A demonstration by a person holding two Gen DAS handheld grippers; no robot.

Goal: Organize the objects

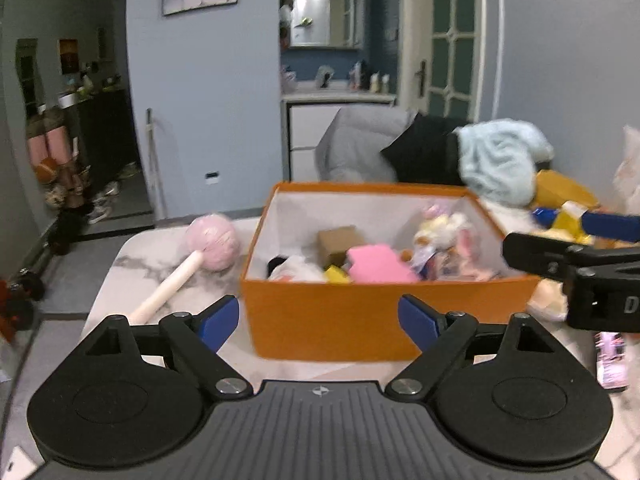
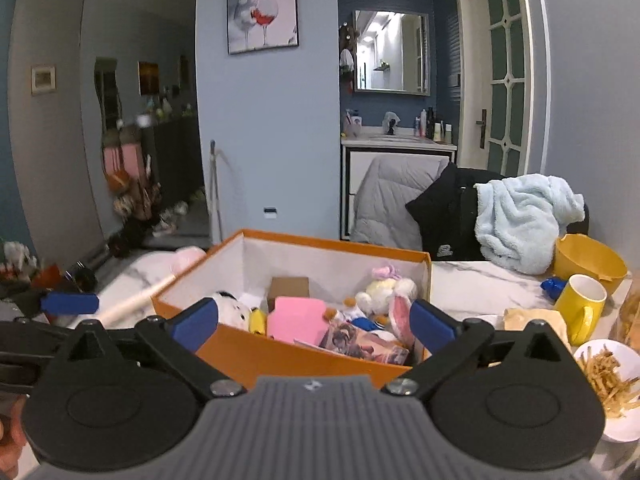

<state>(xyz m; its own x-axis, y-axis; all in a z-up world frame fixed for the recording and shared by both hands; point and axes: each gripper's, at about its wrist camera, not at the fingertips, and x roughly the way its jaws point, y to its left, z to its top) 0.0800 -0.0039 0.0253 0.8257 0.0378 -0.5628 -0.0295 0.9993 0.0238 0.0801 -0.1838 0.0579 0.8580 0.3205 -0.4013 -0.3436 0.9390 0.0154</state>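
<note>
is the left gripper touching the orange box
Apart. The left wrist view shows the left gripper wide open and empty, with bare marble table between its fingertips and the orange box.

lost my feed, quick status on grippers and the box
Left gripper open, empty. Right gripper open, empty. Orange box holds toys; pink mallet outside, left of it.

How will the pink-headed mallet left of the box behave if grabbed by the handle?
The mallet probably turns head-heavy: its round pink head sits at the end of a long thin handle. The smooth pale handle may slip in the pads. If pushed, it would likely roll across the marble table.
</note>
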